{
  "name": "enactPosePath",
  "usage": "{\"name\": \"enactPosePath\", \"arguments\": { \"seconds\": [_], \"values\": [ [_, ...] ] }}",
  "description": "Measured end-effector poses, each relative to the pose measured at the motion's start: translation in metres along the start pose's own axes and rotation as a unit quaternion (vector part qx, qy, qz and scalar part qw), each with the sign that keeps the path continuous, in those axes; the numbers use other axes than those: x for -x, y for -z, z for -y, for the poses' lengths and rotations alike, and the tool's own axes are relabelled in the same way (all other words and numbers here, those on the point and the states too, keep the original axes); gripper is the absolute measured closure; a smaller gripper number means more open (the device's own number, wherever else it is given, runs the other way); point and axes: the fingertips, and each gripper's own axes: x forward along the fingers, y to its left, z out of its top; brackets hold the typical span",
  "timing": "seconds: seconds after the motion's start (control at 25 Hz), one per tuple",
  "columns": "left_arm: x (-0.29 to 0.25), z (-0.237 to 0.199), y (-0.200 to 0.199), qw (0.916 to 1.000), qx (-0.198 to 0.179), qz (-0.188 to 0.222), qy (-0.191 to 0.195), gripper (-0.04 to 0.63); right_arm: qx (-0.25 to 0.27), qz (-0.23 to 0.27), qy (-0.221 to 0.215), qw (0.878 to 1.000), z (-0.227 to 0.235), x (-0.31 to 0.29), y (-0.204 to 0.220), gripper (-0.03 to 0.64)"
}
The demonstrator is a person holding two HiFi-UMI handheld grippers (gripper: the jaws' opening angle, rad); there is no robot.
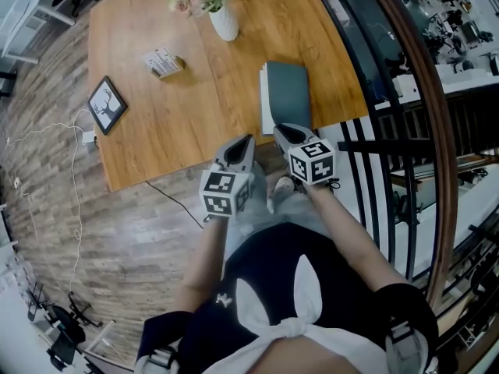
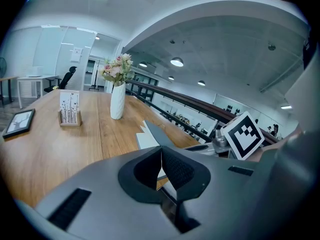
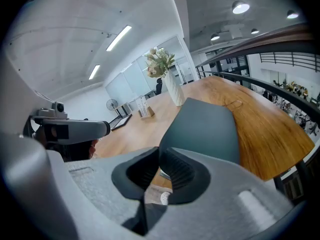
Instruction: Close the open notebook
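The notebook (image 1: 287,92) lies near the table's front right corner, its dark green cover (image 3: 205,126) on top and white pages (image 2: 145,140) showing along its left side. In the left gripper view the cover (image 2: 159,134) stands tilted up off the pages. My right gripper (image 1: 287,133) is at the notebook's near edge, and in its own view its jaws (image 3: 160,156) are shut on the cover's near corner. My left gripper (image 1: 243,145) hovers just left of it at the table's front edge, its jaws (image 2: 161,154) shut with nothing between them.
On the wooden table (image 1: 156,131) stand a white vase of flowers (image 1: 222,18), a small card holder (image 1: 164,62) and a framed picture (image 1: 107,104) at the left edge. A dark railing (image 1: 405,154) runs close on the right. A white cable (image 1: 78,154) lies on the floor.
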Motion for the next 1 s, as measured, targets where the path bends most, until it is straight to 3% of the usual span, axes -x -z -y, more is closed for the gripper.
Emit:
{"name": "enactPosePath", "arguments": {
  "seconds": [1.0],
  "values": [
    [0.004, -0.024, 0.013, 0.9998, 0.014, -0.008, -0.014, 0.577, 0.023, -0.053, 0.004, 0.998, 0.001, -0.035, 0.025, 0.571]
  ]
}}
